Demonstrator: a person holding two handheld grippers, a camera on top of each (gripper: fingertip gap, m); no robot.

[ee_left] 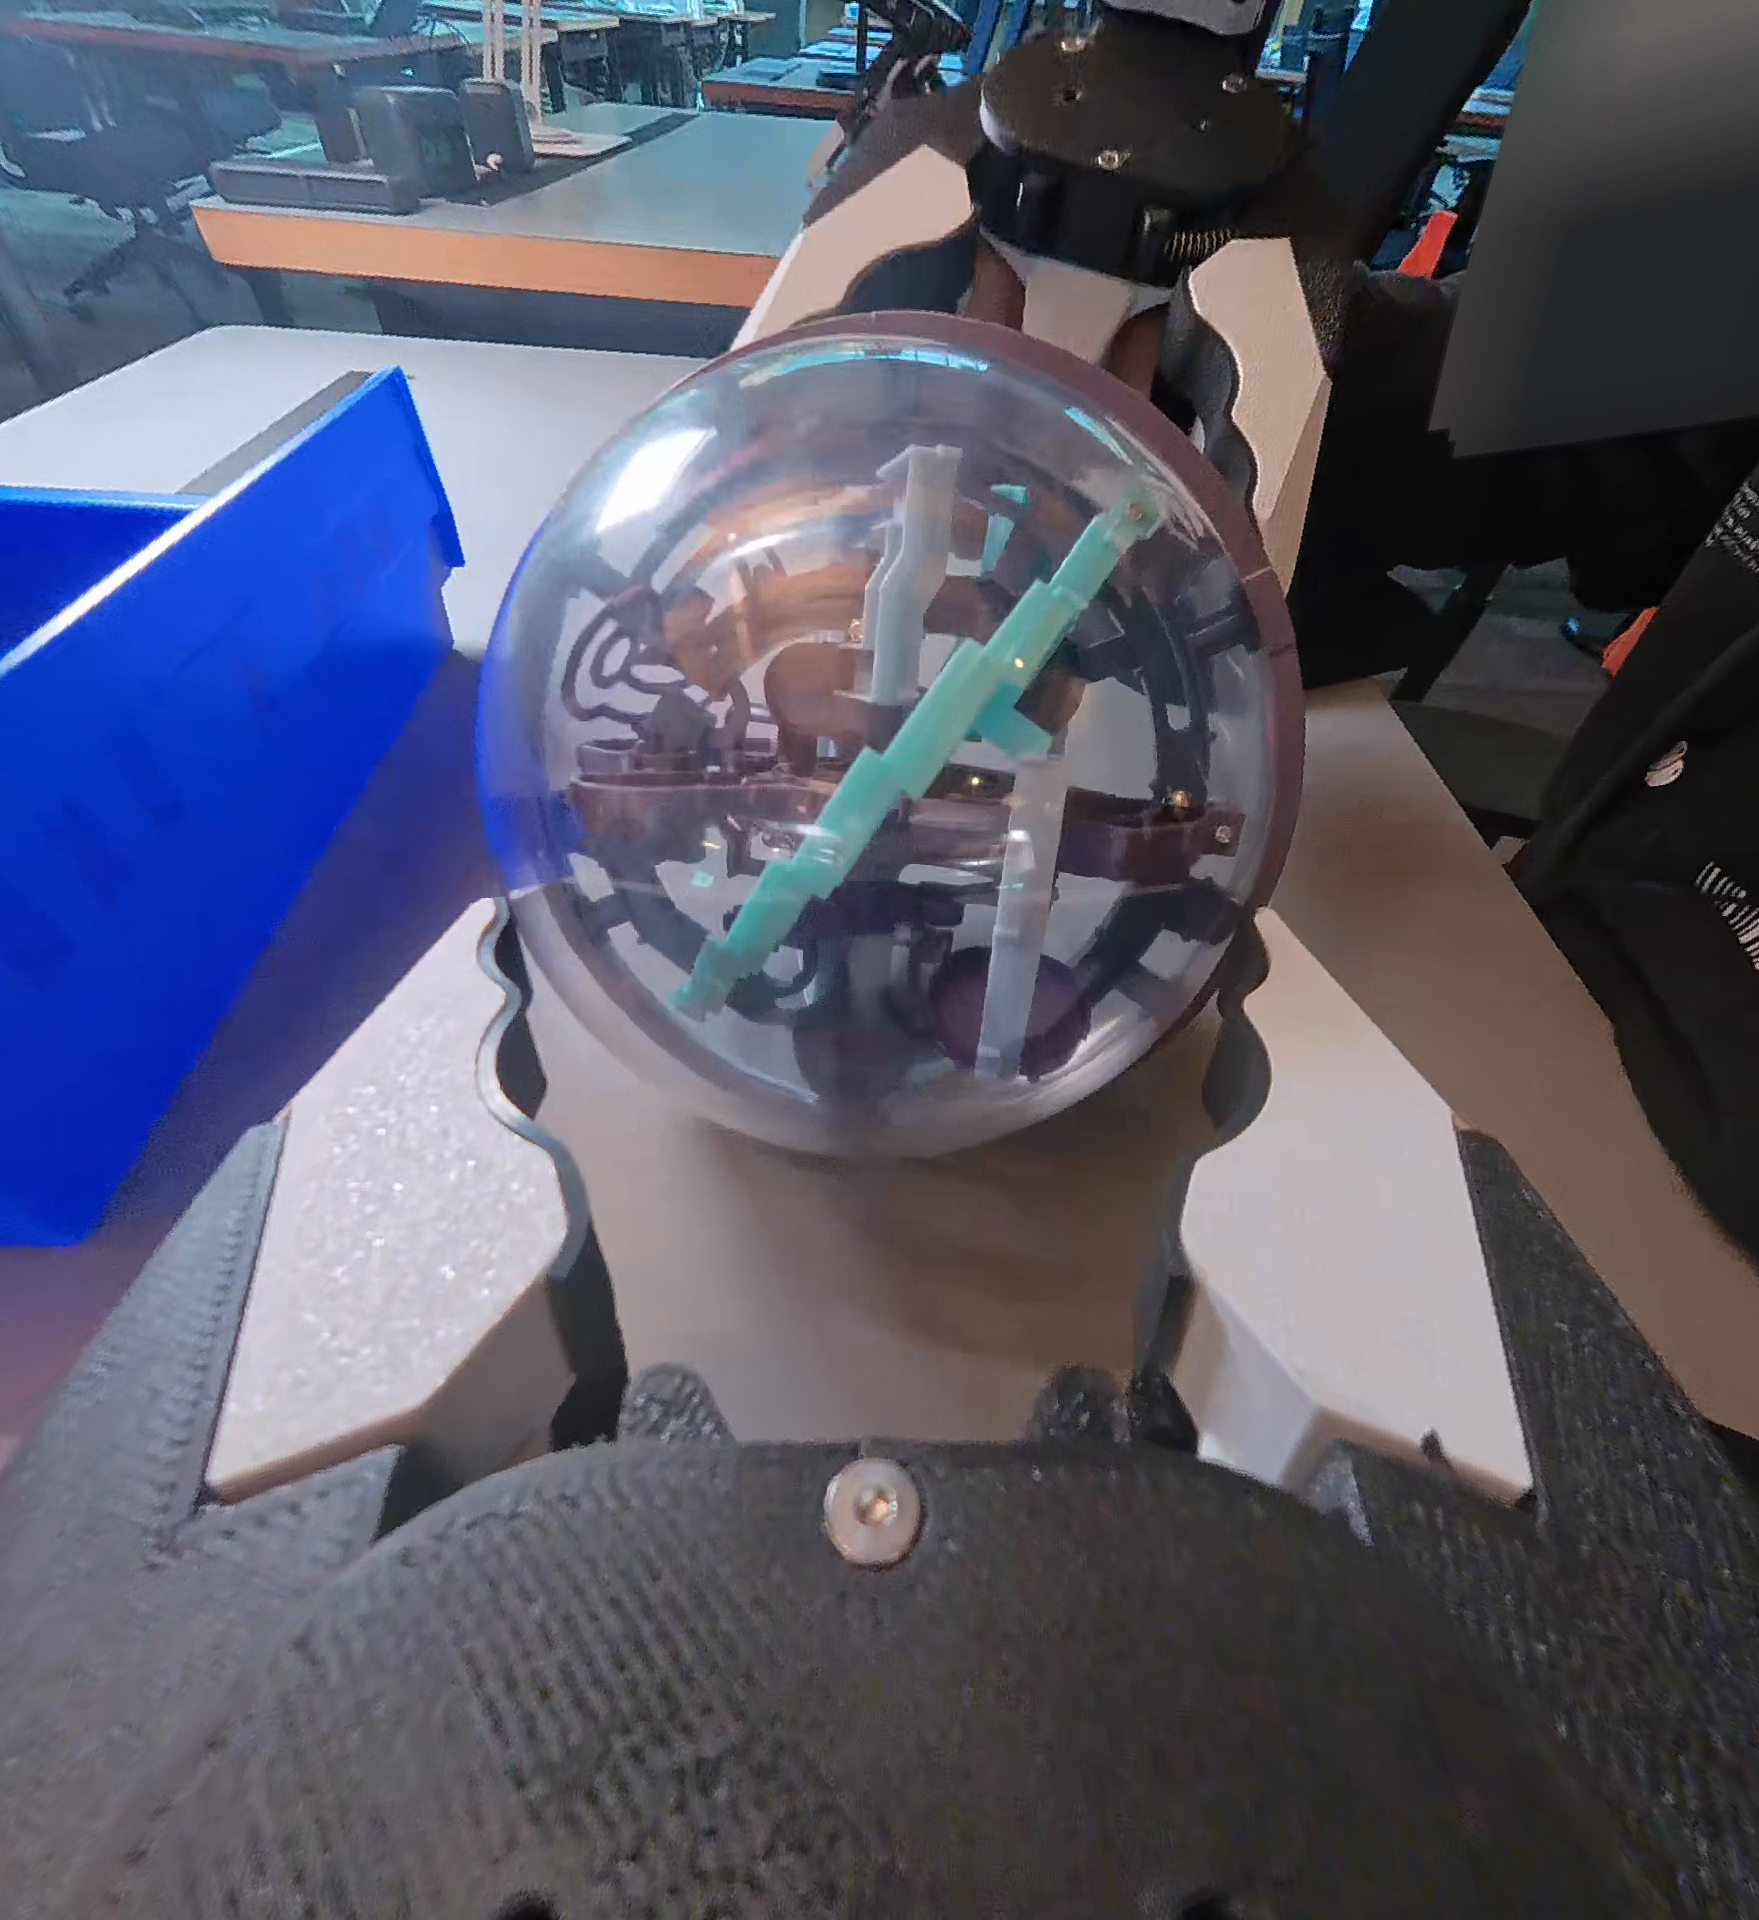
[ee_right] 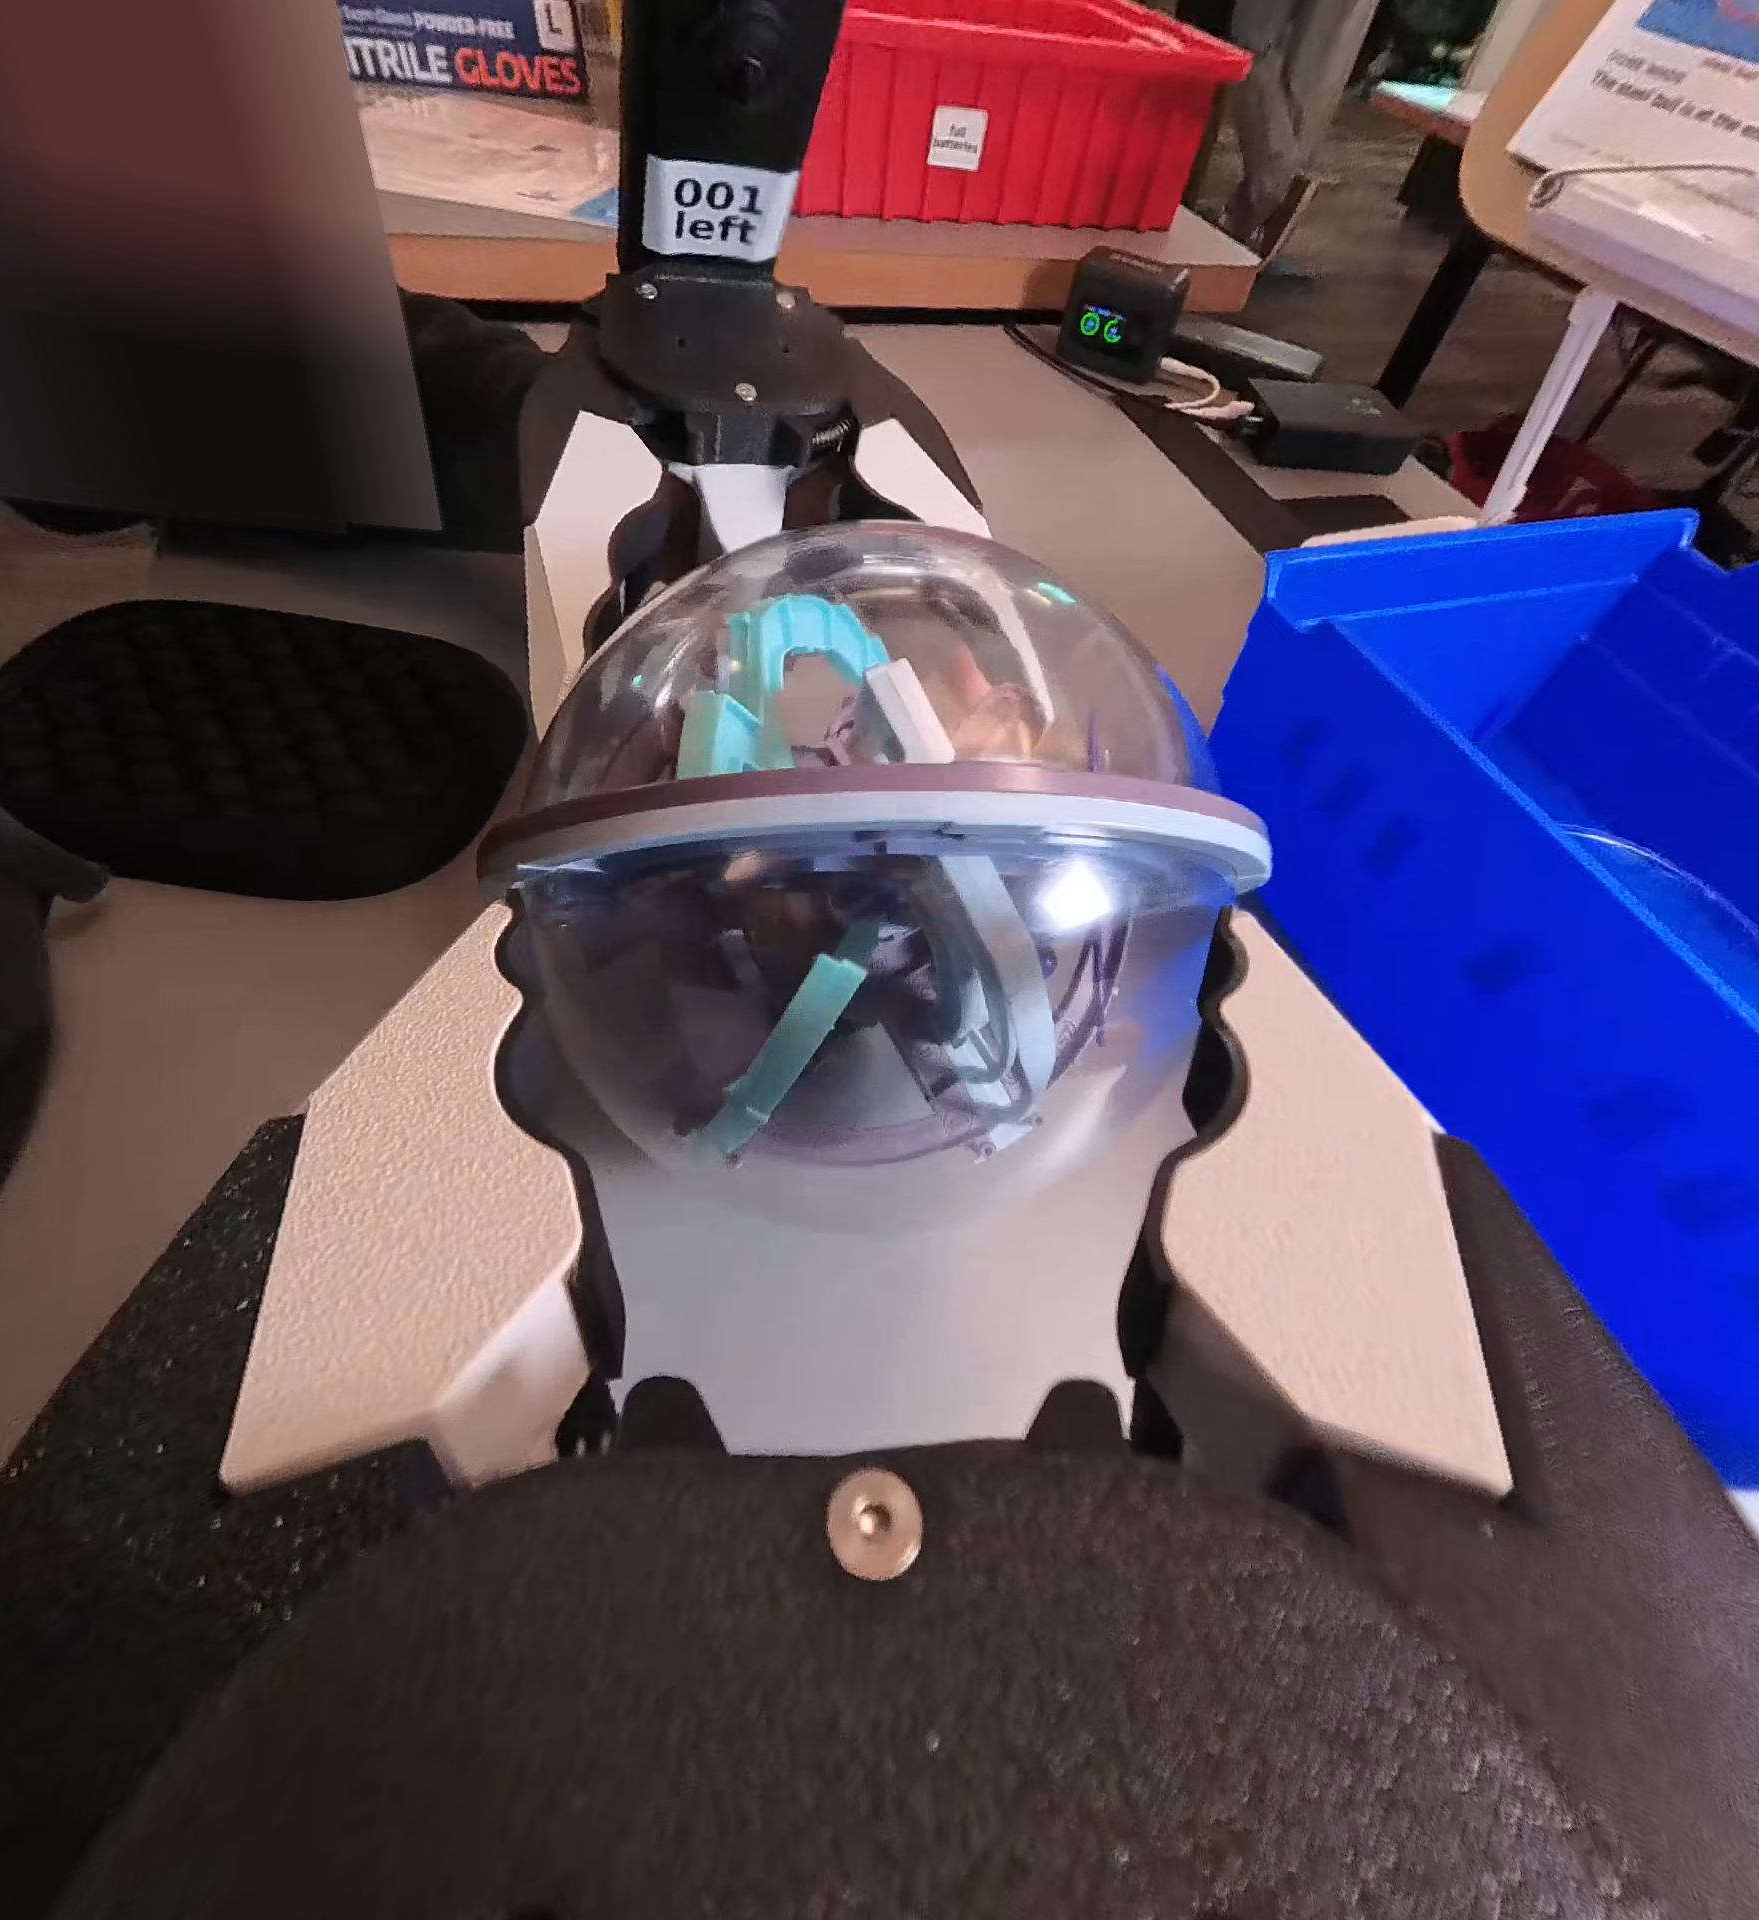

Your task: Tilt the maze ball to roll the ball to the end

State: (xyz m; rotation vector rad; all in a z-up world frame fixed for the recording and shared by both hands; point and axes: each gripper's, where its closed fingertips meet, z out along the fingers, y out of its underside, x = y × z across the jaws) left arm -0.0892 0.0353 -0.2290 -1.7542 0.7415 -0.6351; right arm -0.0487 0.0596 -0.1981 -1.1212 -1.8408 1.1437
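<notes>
Maze ball (ee_left: 890,727), seen from the left wrist: a clear sphere with a dark equator band, teal (ee_left: 906,769), grey and purple tracks inside. The left gripper (ee_left: 875,997) clasps its near side over the table (ee_left: 563,447), a blue bin (ee_left: 158,748) just beside it. From the right wrist, the band runs level (teal loop above it), and the right gripper (ee_right: 870,997) clamps the ball (ee_right: 870,831) opposite the left one (ee_right: 724,520).

The sphere (ee_left: 885,738) is hiding the far gripper's (ee_left: 1124,343) fingertips. The bin (ee_left: 158,790) is running off the frame edge. The steel ball inside is proving too small to pick out.
</notes>
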